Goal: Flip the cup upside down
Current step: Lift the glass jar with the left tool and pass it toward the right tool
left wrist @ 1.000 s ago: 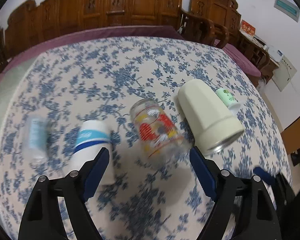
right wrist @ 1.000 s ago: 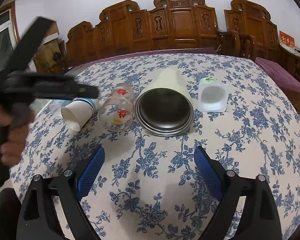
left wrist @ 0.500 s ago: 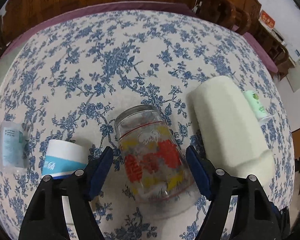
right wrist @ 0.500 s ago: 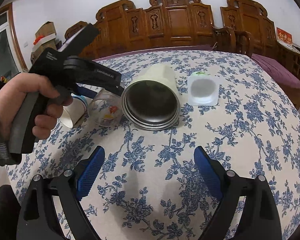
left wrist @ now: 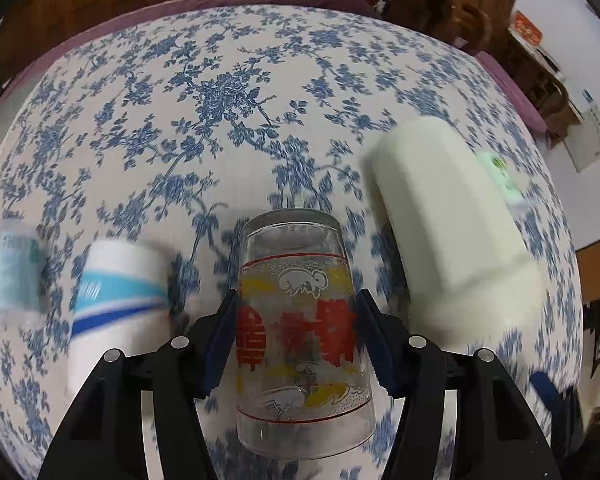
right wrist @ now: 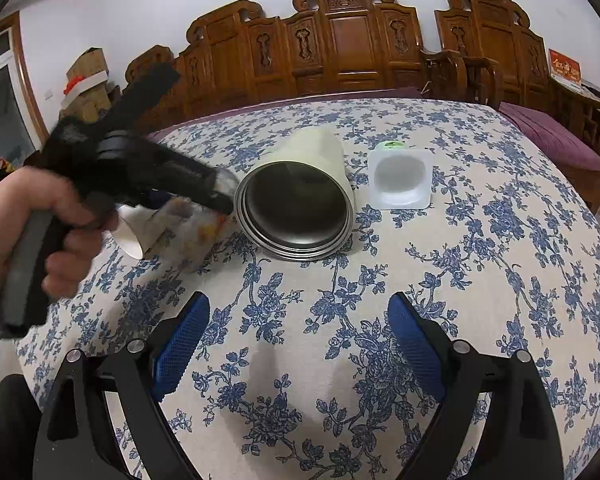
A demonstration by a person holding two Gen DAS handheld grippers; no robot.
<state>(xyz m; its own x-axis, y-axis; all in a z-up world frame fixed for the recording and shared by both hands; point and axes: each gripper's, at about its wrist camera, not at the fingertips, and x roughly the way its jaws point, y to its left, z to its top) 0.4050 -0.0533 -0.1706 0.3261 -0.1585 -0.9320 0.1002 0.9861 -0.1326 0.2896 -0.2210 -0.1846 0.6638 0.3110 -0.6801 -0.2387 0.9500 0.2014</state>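
Soft indoor light, heavy fisheye bend, motion blur on your left side.

You get even, diffuse light with no hard glare; the tablecloth (right wrist: 440, 264) reads bright, while the carved wooden chairs (right wrist: 340, 40) behind its far edge stay dim in the left wrist view. Both views curve strongly and fall to black at the corners. In the left wrist view the paper cup (left wrist: 116, 300), the small packet (left wrist: 14, 266) and the cream tumbler (left wrist: 452, 232) smear, while the glass cup (left wrist: 300, 332) stays fairly sharp. In the right wrist view your left gripper (right wrist: 148, 168) and left hand (right wrist: 48, 224) blur, and faint soft shadows lie under the tumbler's mouth.
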